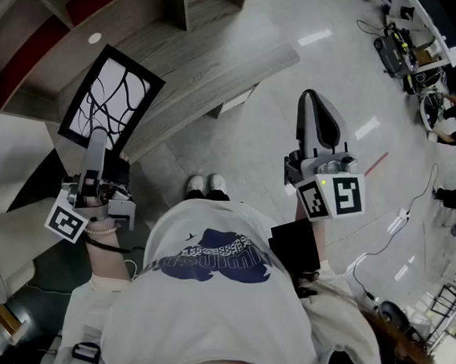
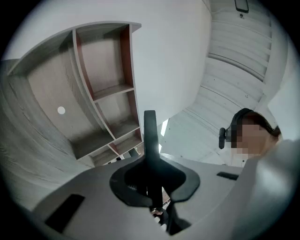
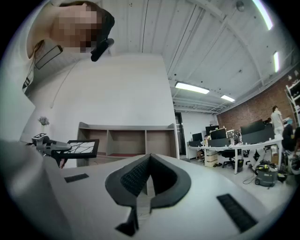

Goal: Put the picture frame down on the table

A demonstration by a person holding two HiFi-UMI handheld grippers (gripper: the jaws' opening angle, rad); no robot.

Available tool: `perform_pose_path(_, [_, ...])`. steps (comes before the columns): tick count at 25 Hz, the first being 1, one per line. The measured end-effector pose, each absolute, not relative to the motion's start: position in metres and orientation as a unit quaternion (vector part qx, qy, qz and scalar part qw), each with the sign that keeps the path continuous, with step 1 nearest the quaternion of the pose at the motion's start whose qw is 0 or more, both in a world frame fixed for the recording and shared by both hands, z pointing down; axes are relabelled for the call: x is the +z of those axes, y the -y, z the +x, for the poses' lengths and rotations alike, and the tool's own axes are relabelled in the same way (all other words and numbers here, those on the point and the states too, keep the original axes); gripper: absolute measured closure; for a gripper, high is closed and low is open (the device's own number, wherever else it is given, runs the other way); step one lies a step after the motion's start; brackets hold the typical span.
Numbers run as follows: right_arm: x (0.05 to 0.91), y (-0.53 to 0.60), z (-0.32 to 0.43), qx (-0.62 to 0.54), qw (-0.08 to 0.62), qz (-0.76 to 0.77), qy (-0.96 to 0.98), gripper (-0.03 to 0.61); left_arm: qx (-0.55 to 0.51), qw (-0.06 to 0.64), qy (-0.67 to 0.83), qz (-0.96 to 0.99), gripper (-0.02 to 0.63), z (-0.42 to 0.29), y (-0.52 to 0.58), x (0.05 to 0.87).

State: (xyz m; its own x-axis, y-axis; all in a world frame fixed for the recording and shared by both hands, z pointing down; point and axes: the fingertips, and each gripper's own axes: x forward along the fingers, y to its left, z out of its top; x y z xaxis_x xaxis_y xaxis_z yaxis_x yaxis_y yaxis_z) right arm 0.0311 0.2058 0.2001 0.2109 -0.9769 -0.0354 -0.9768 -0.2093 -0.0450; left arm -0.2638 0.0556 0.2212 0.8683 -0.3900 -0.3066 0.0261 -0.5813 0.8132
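Closest in, the left gripper (image 1: pixel 97 139) is clenched on the lower edge of the picture frame (image 1: pixel 110 101), holding it in the air with its white, black-lined face turned upward, at the near side of the grey wood table (image 1: pixel 222 55). The right gripper (image 1: pixel 313 101) stands well apart over the pale floor (image 1: pixel 302 34) — jaws pressed together, nothing between them. Farther off stand office desks (image 3: pixel 234 146).
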Motion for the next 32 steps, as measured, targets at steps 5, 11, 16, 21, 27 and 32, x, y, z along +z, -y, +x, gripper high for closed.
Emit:
perform_pose_path(5, [0.2,-0.204,0.029,0.003,0.019,-0.777,-0.629,0.581,-0.232,0.446,0.105,0.858,0.572,-0.264,-0.055,0.222])
perform_pose_path(11, [0.2,-0.205,0.03,0.006,0.006,-0.778,-0.628,0.581,-0.23,0.447,0.109,0.858,0.572,-0.263,-0.055,0.221])
perform_pose_path(16, [0.199,-0.201,0.029,0.005,-0.001,-0.778,-0.629,0.581,-0.225,0.447,0.106,0.859,0.574,-0.263,-0.055,0.22])
perform_pose_path(21, [0.206,-0.197,0.027,-0.056,0.043,-0.74,-0.669,0.581,-0.183,0.45,0.066,0.871,0.572,-0.254,-0.06,0.215])
perform_pose_path(27, [0.242,-0.182,0.027,-0.163,0.049,-0.623,-0.763,0.513,-0.07,0.446,-0.037,0.892,0.574,-0.196,-0.101,0.236])
perform_pose_path(32, [0.259,-0.174,-0.023,-0.274,0.074,-0.453,-0.845,0.375,-0.006,0.457,-0.107,0.883,0.574,-0.161,-0.146,0.25])
